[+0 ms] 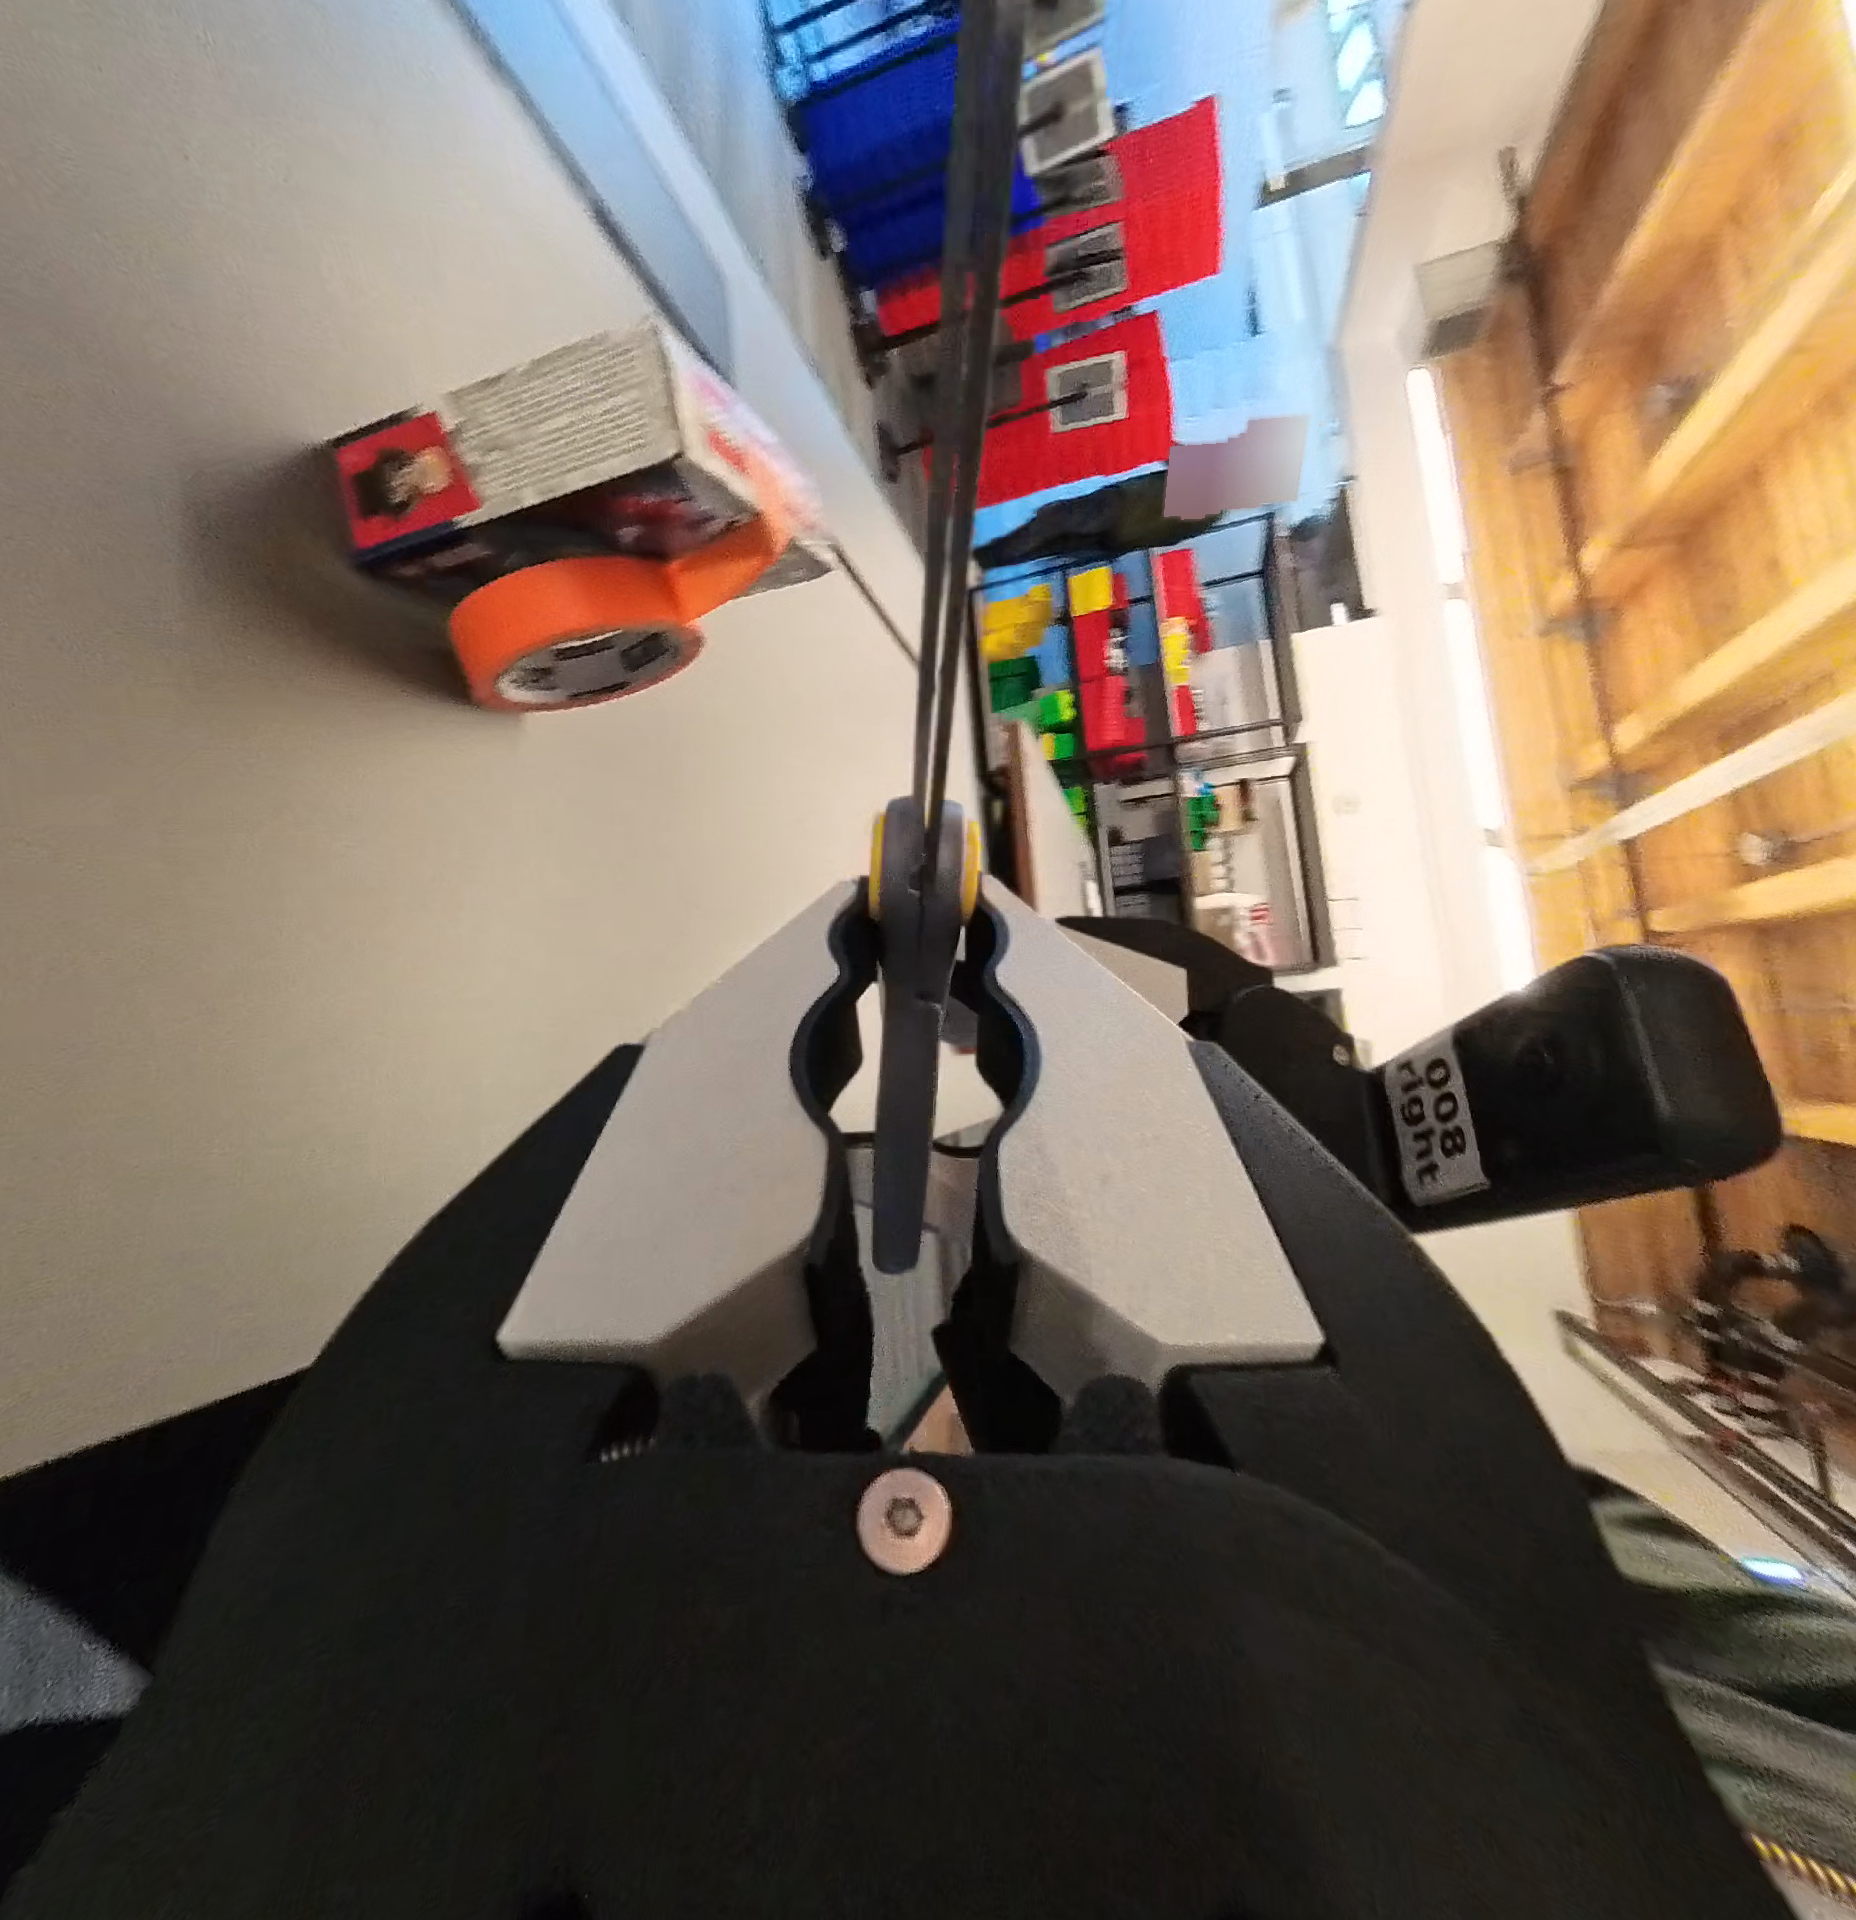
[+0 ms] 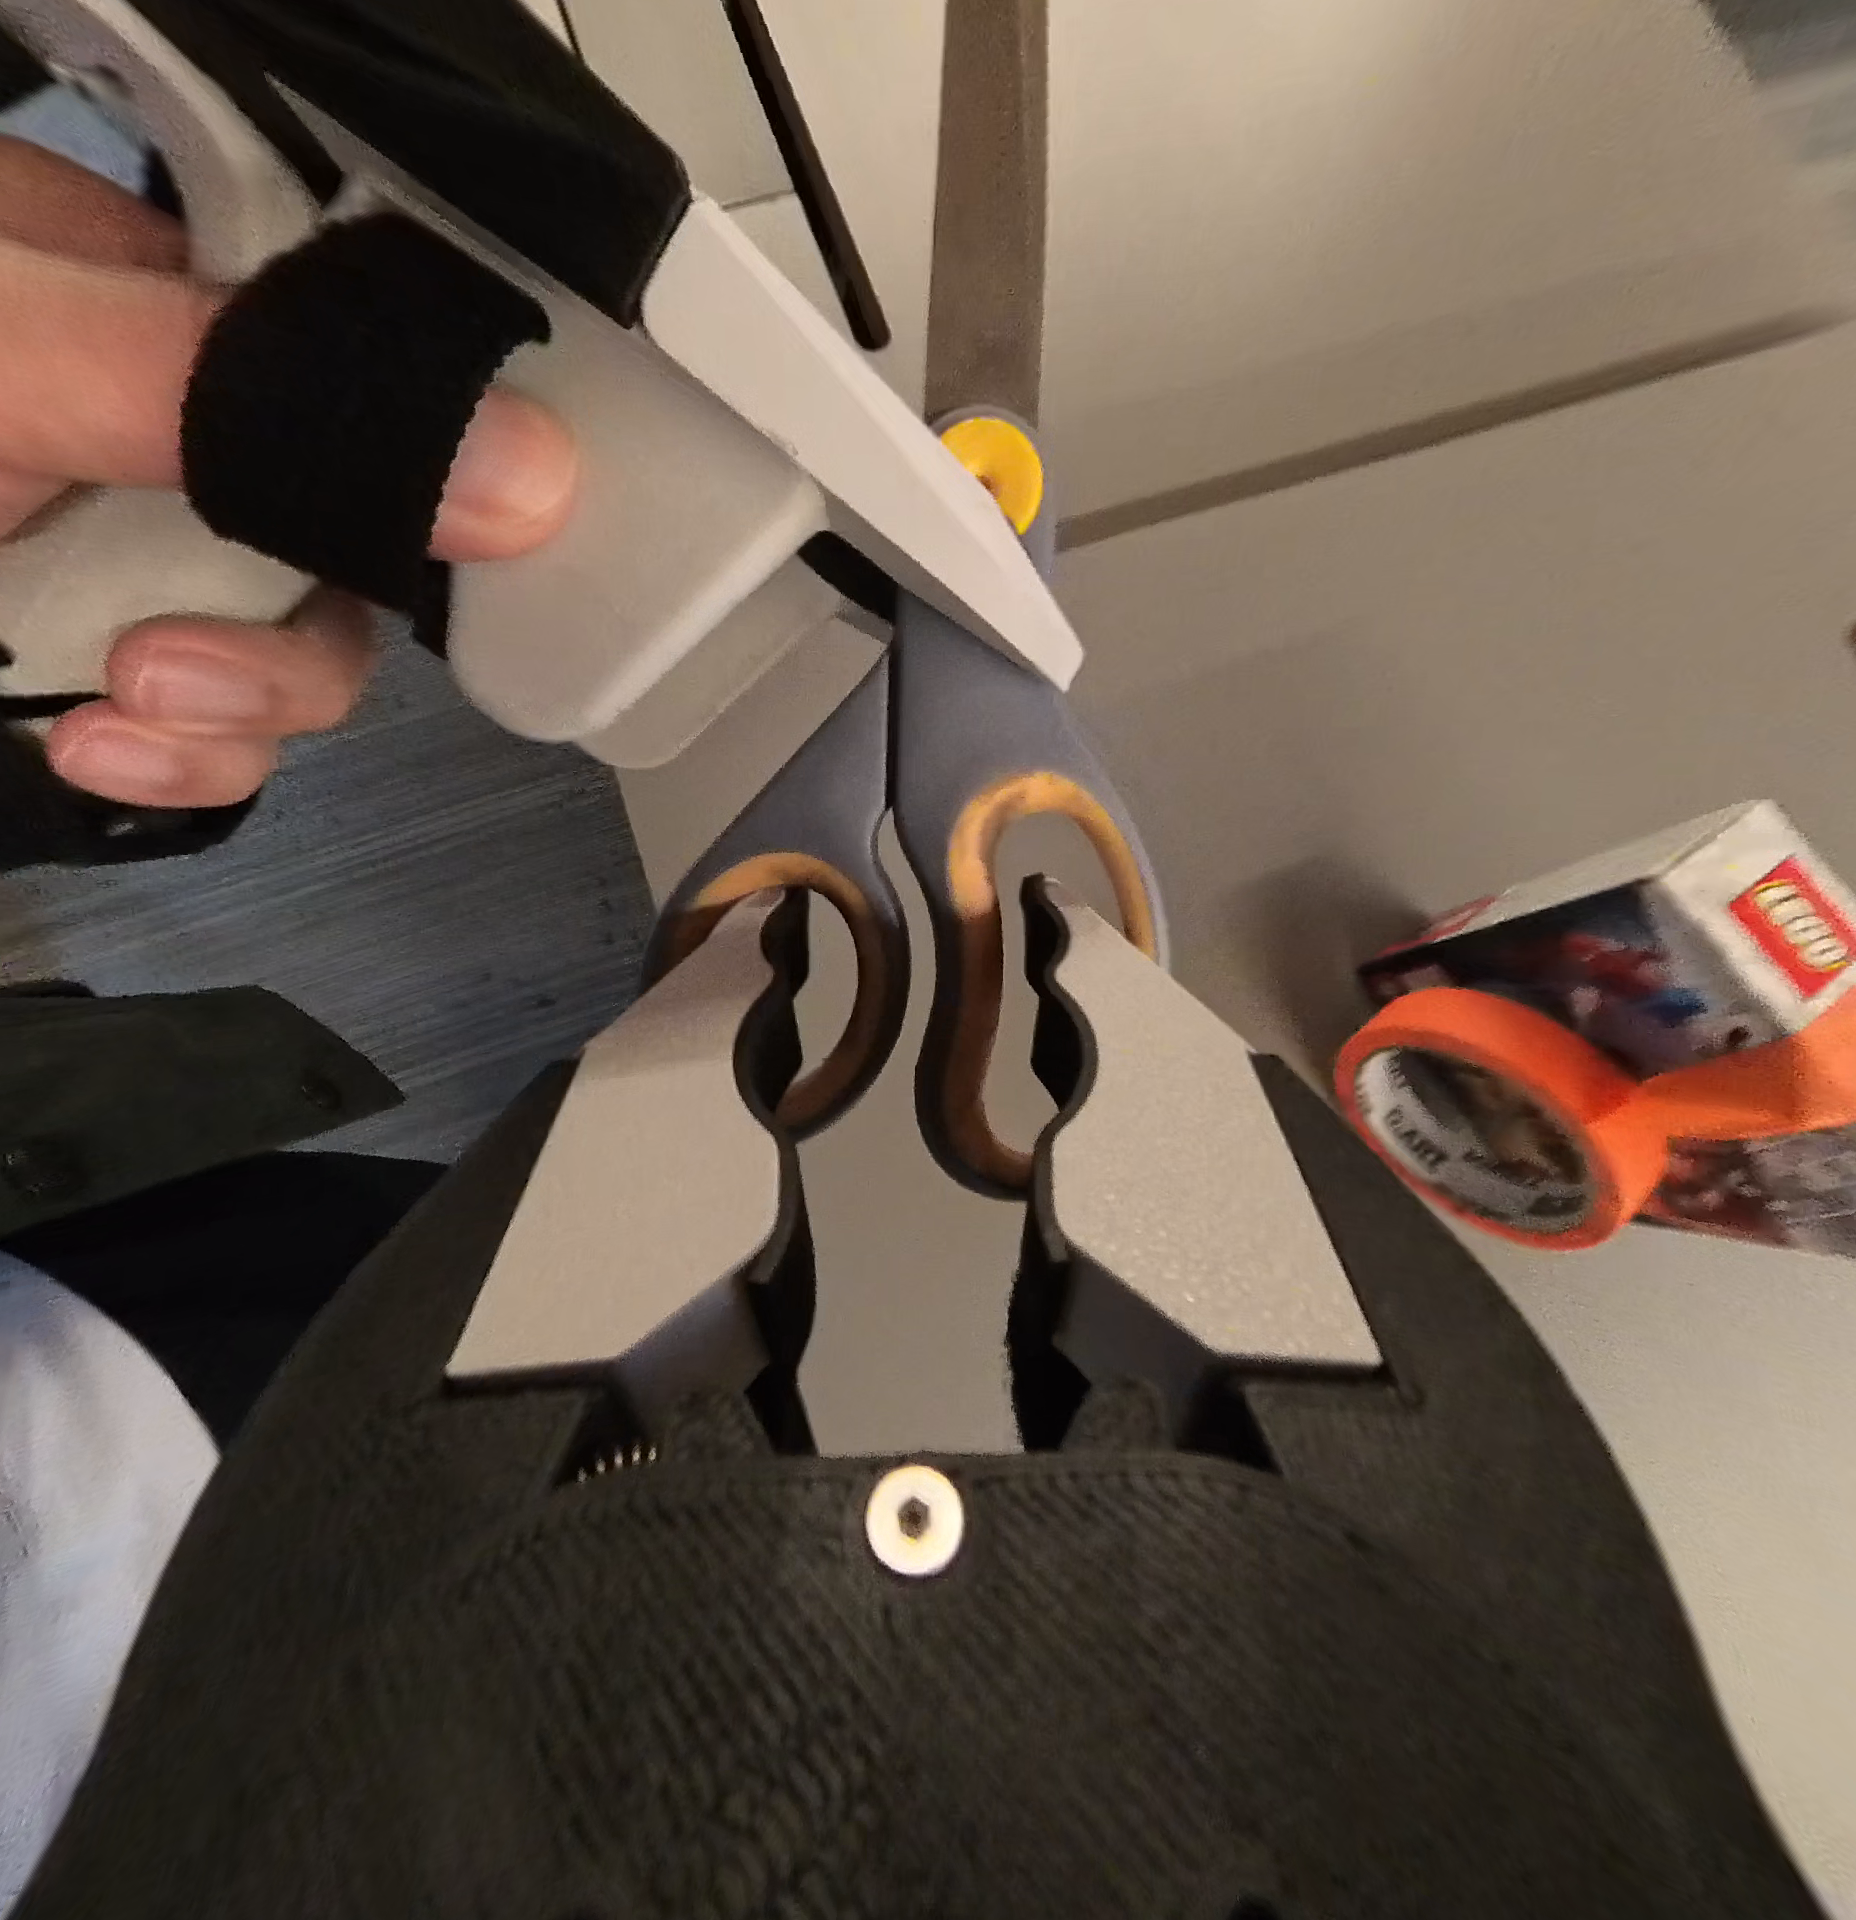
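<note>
Pinches the scissors with the left tool, grey fingers pressed close on either side of the shank just behind the pivot. In the right wrist view, enters from 10 o'clock, one pointed finger lying across the shank. Wraps the left hand round that tool's grey handle at 9 o'clock, forefinger through a black strap, two more fingers curled beneath. Holds the right tool with jaws parted, one fingertip poked into each handle loop. In the left wrist view, shows only the right tool's black body at 3 o'clock, fingers hidden.
</note>
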